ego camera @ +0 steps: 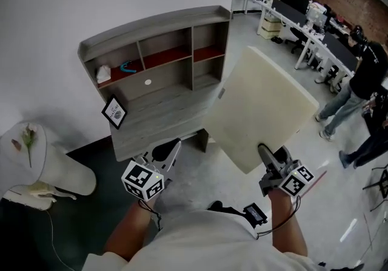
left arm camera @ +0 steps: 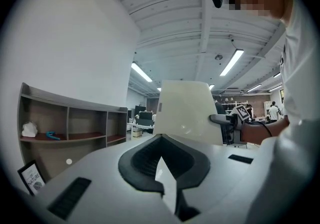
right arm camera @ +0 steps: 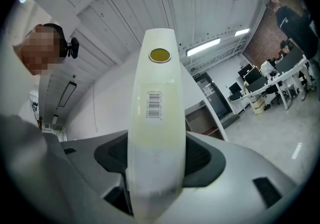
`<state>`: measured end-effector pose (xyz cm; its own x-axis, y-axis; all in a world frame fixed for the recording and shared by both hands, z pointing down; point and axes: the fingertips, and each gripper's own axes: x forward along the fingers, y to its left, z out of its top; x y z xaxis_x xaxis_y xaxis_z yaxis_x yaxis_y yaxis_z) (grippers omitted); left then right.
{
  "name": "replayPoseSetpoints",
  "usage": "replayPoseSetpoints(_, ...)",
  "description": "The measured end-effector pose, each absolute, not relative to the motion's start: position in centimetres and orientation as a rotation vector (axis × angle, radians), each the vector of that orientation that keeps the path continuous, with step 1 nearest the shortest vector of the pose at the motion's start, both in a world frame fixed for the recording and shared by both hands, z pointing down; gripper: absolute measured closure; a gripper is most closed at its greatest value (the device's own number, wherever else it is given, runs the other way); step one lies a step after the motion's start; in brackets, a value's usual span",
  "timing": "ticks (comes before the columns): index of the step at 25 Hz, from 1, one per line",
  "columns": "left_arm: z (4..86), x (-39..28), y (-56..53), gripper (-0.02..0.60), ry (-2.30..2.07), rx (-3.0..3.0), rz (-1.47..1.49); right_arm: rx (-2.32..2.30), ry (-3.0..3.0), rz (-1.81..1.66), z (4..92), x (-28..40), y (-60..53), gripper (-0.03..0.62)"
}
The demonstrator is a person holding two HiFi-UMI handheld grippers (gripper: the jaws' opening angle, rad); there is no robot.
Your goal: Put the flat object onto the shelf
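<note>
The flat object is a large cream board with rounded corners, held up at an angle to the right of the shelf. My right gripper is shut on its near edge. The right gripper view looks along that thin edge, which carries a barcode label and a yellow dot, with the pads of the right gripper pressing on both sides. The grey wooden shelf with red-lined compartments stands against the white wall. My left gripper points at the shelf's base, jaws together and empty. The left gripper view shows the board ahead and the shelf at left.
A small framed picture leans on the shelf's lower ledge. A blue item and a white lump lie in the left compartment. A white round stand is at far left. People and office desks are at right.
</note>
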<state>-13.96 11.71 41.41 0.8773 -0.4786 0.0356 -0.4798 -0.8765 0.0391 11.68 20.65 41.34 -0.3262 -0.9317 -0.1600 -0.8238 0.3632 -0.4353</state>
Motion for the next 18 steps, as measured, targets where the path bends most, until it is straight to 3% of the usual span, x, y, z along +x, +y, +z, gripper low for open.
replayPoseSetpoints(9, 42.0, -4.5, 6.6, 0.569, -0.8, 2.948, 0.03, -1.523, 2.297, -0.415, 41.2, 20.9, 15.0, 0.307)
replayPoseSetpoints(18, 42.5, -0.4, 3.8, 0.569, -0.778, 2.966, 0.102, -1.5, 2.312, -0.436, 42.6, 23.5, 11.8, 0.307)
